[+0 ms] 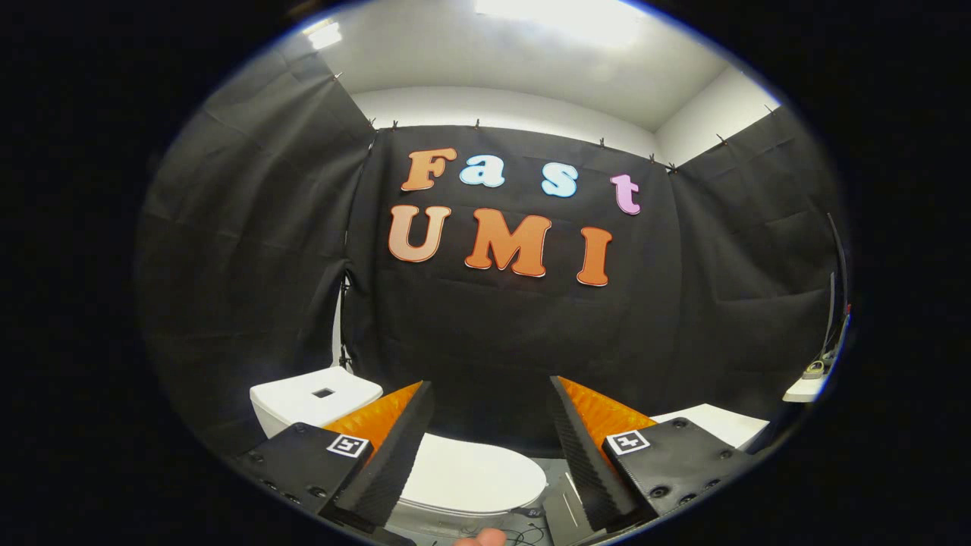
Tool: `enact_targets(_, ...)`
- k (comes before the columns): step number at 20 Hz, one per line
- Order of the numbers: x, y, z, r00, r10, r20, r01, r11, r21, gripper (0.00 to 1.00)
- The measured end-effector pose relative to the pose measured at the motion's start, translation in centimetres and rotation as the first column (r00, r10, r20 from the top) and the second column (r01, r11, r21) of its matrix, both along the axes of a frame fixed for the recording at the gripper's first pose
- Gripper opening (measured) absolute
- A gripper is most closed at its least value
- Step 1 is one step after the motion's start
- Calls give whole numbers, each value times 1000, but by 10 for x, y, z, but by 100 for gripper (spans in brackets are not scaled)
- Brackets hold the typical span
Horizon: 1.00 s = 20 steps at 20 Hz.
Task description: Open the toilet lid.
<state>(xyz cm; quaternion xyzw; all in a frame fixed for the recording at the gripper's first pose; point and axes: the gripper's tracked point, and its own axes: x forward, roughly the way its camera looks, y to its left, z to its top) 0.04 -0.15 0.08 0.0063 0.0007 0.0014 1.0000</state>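
Lying closed between the spread claw [491, 425] fingers, the toilet lid [470, 474].

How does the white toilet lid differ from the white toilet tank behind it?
The white oval toilet lid lies flat and closed, low between the open tongs; the white box-shaped toilet tank stands taller, beyond the left finger. The lid is rounded and smooth on top; the tank has straight edges and a small dark rectangular opening on top. Both are glossy white.
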Motion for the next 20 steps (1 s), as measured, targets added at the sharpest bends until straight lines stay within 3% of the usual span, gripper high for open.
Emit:
enact_targets(16, 2, 4, -2, 1000, 19, 15, -19, 1000, 14, 98)
enact_targets(20, 11, 1, 3, 999, 22, 44, -20, 999, -35, 98)
